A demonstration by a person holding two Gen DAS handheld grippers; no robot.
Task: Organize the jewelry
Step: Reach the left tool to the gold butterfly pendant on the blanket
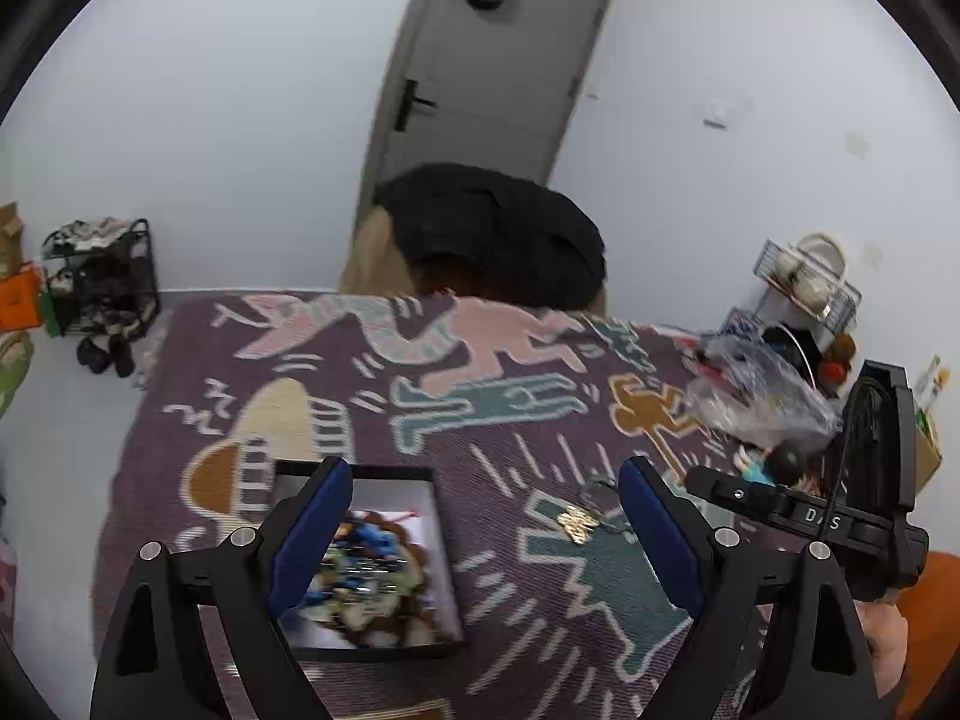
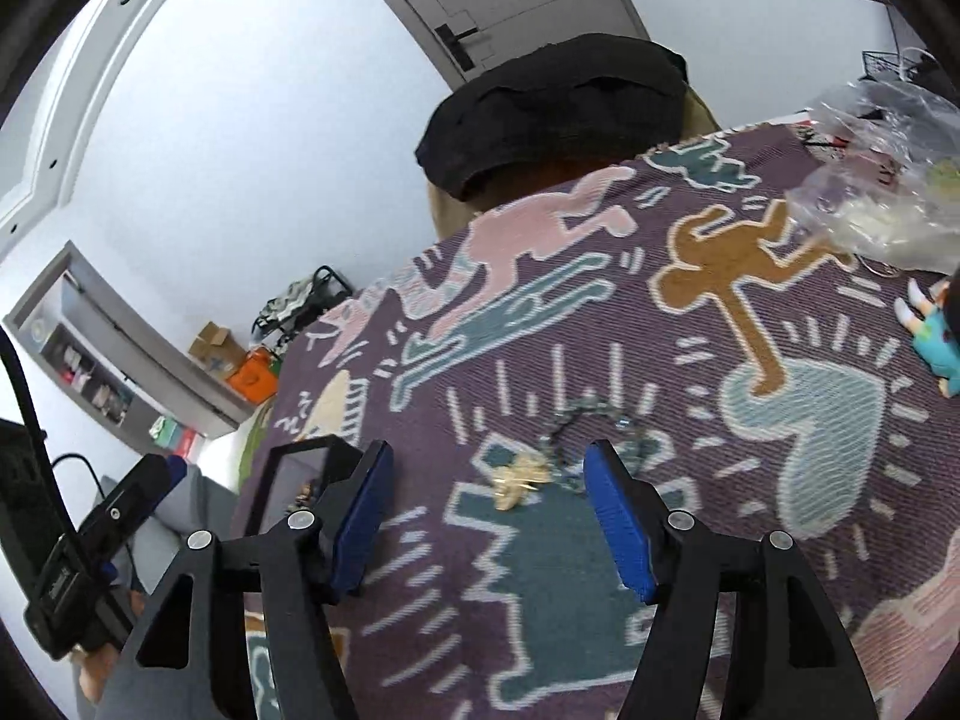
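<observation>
Jaws on both tools stand spread with nothing pinched between them: the left gripper (image 1: 486, 540) hangs over the patterned cloth (image 1: 540, 612) with one blue pad across the near edge of the jewelry box (image 1: 447, 588), and the right gripper (image 2: 489, 516) points down at the loose pieces, its blue pads either side of them but clear of contact. That framing suggests the right tool is lined up for a pick, judged from its aim alone. Just beyond its pads lies a gold ornament (image 2: 517, 483), touching or just beside a dark beaded chain (image 2: 600, 420) that curls on the cloth; both remain outside the box, so this part of the sorting is not yet done. The box, black-walled and white-lined, already holds a mixed heap of coloured pieces (image 1: 366, 576), blurred here, and sits near the loose items, presumably to keep transfers short. Further back on the desk, a crumpled clear plastic bag (image 2: 888, 180) and a small figurine (image 2: 936, 336) occupy the right side, well apart from the work. Beyond the far edge, a chair draped in a black garment (image 1: 498, 228) stands before a grey door (image 1: 498, 60).
</observation>
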